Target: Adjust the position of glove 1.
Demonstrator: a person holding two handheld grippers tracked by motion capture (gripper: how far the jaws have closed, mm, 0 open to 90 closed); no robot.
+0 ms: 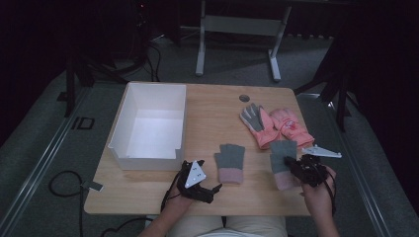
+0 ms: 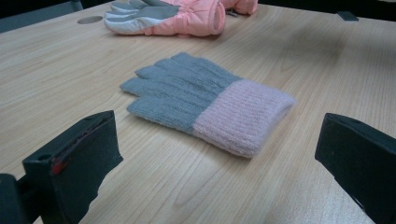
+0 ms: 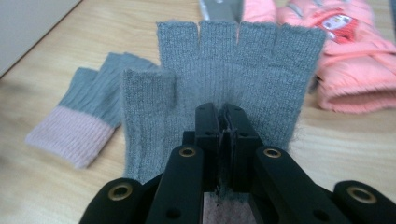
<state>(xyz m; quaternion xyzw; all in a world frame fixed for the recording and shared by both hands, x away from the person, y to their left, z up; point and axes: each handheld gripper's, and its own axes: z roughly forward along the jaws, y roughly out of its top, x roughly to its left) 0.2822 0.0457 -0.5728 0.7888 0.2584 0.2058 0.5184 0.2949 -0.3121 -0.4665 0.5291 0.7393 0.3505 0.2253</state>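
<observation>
Left gripper view: the free knit glove lies ahead of the wide-open, empty left tongs, cuff nearer; the right tongs are clamped on its mate.

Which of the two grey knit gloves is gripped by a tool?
The grey glove nearer the pink gloves, pinched by the right tool; the other grey glove lies free.

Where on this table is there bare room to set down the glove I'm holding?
Bare wood runs between the white box and the pink ski gloves, above the flat grey knit glove. The front-left strip below the box, beside the left gripper, is also free. The right side is crowded: ski gloves, the held grey glove and the right gripper.
</observation>
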